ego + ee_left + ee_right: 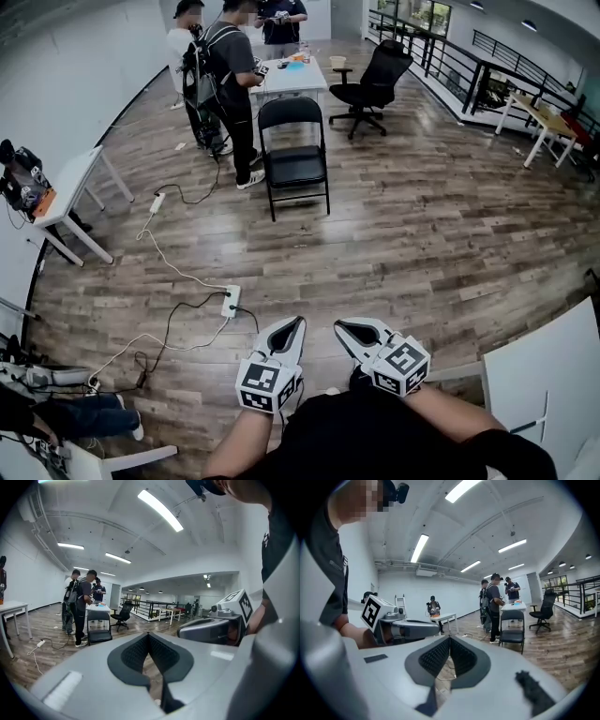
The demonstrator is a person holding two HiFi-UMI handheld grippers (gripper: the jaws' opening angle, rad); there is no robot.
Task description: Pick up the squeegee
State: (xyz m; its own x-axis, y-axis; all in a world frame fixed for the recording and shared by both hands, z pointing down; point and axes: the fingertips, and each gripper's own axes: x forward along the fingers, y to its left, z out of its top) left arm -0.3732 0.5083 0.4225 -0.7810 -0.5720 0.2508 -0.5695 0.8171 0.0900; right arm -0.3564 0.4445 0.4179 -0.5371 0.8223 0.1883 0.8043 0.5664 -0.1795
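Left gripper (296,324), right gripper (341,325) side by side above wood floor (422,234), both closed on nothing (pads (136,653) meeting shows in gripper views; head view gives only jaw tops). Folding chair (295,155) ahead. Squeegee: in no view.

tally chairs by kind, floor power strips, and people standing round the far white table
black metal folding chair: 1
black swivel office chair: 1
white power strips on the floor: 2
people standing by the far white table: 3
total: 7
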